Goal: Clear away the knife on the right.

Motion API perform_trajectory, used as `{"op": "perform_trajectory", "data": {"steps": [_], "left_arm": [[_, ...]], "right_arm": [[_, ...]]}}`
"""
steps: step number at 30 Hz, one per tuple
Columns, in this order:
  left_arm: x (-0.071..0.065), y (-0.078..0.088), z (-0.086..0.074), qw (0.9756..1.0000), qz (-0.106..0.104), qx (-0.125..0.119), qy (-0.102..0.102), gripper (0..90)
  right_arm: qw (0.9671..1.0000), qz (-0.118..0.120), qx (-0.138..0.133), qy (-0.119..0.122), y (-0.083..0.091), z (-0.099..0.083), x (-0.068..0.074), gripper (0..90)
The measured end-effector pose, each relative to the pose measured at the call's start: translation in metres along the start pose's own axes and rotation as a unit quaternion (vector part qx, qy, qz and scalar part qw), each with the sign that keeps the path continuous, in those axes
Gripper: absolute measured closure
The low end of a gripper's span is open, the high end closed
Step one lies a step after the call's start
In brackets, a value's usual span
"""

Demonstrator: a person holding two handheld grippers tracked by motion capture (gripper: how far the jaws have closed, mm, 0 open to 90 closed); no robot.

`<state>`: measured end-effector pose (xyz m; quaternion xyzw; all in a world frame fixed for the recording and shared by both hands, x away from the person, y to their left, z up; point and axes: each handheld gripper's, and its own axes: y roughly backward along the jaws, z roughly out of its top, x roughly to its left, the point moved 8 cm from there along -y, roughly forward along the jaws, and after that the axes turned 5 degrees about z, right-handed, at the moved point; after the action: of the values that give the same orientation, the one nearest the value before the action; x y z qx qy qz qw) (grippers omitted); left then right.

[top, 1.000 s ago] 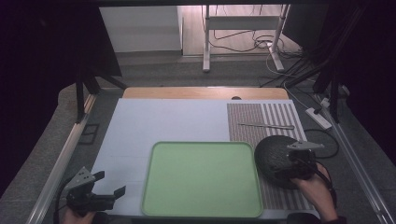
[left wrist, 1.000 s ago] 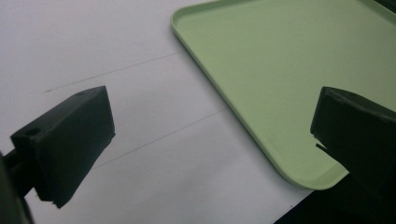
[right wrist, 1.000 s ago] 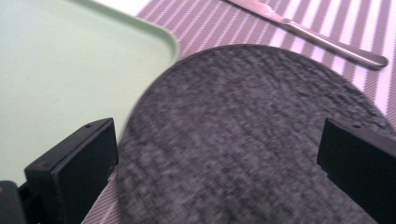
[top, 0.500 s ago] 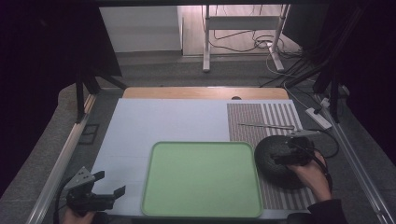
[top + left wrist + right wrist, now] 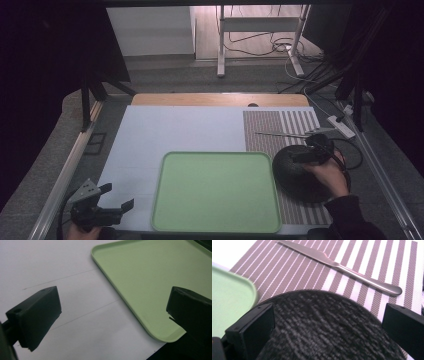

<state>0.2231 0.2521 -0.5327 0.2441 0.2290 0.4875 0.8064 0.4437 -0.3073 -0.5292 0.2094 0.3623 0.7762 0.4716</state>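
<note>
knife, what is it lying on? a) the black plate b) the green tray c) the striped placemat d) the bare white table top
c: the knife lies flat on the striped placemat, beyond the black plate and apart from the green tray.

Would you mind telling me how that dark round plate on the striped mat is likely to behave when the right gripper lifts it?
The dark plate looks stiff, so it should lift in one piece, not sag. Its rough, speckled surface may give the open right gripper fair grip. Wide and shallow, gripped at one edge it would probably droop at its far side. It seems unlikely to roll on the striped mat.
</note>
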Motion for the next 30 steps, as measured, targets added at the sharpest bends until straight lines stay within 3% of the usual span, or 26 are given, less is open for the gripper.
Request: {"op": "perform_trajectory", "data": {"steps": [4, 7, 8, 9, 12, 14, 15, 18, 20, 22, 26, 30], "left_arm": [[0.000, 0.000, 0.000, 1.0000, -0.001, -0.001, -0.001, 0.0], [0.000, 0.001, 0.000, 1.0000, -0.001, -0.002, -0.001, 0.0], [0.000, 0.001, 0.000, 1.0000, -0.001, -0.002, 0.000, 0.0], [0.000, 0.001, 0.000, 1.0000, -0.001, -0.002, 0.000, 0.0], [0.000, 0.001, 0.000, 1.0000, -0.001, -0.002, -0.001, 0.1], [-0.001, 0.001, 0.000, 1.0000, -0.002, -0.003, -0.002, 0.3], [-0.001, 0.001, 0.000, 1.0000, -0.001, -0.003, -0.003, 0.3], [-0.001, 0.001, 0.000, 1.0000, -0.001, -0.002, -0.004, 0.4], [-0.001, 0.001, 0.000, 1.0000, -0.001, -0.002, -0.004, 0.4], [-0.001, 0.001, 0.000, 1.0000, -0.001, -0.002, -0.004, 0.4], [0.000, 0.001, 0.000, 1.0000, -0.002, -0.003, -0.002, 0.5], [-0.001, 0.001, -0.001, 1.0000, -0.001, -0.002, -0.003, 0.6]], "right_arm": [[0.9999, 0.001, -0.001, -0.011, -0.007, 0.005, -0.007, 0.8], [0.9999, -0.005, 0.004, -0.009, -0.011, 0.008, -0.013, 10.2], [0.9999, -0.014, 0.000, -0.008, -0.013, 0.011, -0.018, 20.3], [0.9999, -0.014, 0.000, -0.008, -0.013, 0.011, -0.018, 20.3], [0.9998, -0.018, -0.002, -0.006, -0.013, 0.017, -0.024, 33.2], [0.9999, -0.007, -0.003, -0.014, -0.015, 0.024, -0.030, 50.8], [0.9999, -0.007, -0.003, -0.014, -0.015, 0.024, -0.030, 50.8], [1.0000, -0.002, 0.002, -0.008, -0.020, 0.029, -0.037, 67.2], [0.9999, 0.002, 0.012, -0.005, -0.026, 0.033, -0.045, 85.1], [0.9999, 0.003, 0.012, -0.005, -0.028, 0.034, -0.047, 89.5], [0.9993, 0.003, 0.031, -0.021, -0.037, 0.034, -0.061, 89.7], [0.9991, -0.008, 0.026, -0.033, -0.045, 0.035, -0.077, 89.6]]}}
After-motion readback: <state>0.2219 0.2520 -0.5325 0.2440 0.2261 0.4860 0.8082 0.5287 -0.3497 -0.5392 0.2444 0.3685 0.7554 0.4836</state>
